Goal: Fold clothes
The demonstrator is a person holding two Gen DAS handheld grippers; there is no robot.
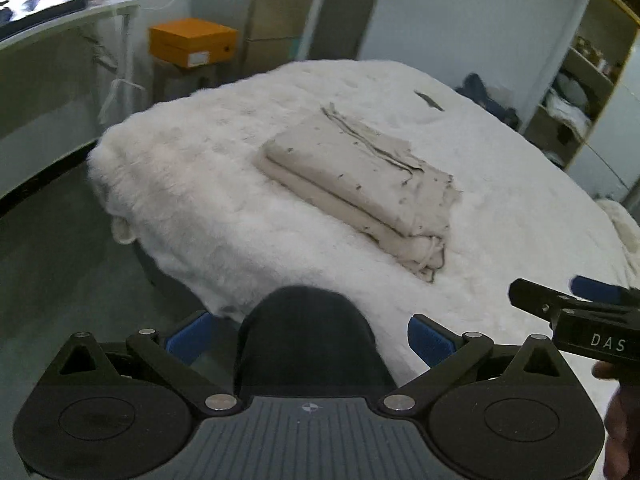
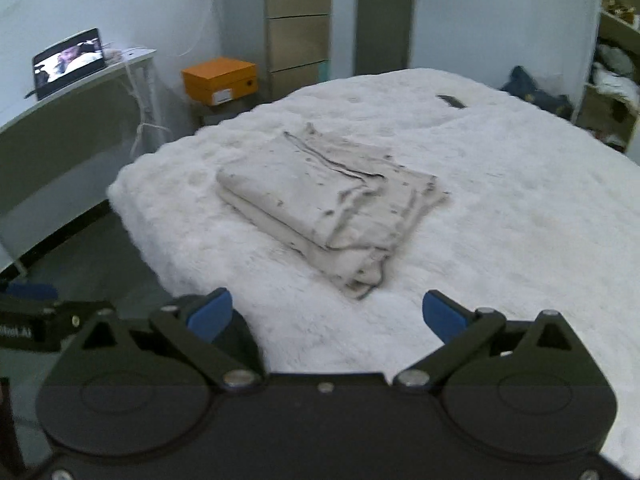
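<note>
- Garment point(image 2: 324, 208): folded, mid-bed point(image 2: 520, 240).
- Left claw point(image 1: 312, 338), right claw point(image 2: 328, 316): jaws wide, empty, near the garment's front edge.
- Judgement: square its ragged right edges before leaving.

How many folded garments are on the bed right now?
1. A single beige folded garment lies near the middle of the white fluffy bed, toward its foot end. Nothing else folded shows there; the bed's near-right part is out of view.

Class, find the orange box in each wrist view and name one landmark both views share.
Left wrist view: the orange box sits upper left, beyond the bed's far corner.
Right wrist view: the orange box sits upper left of centre, beside the desk.
Shared landmark: the folded beige garment on the white bed.
</note>
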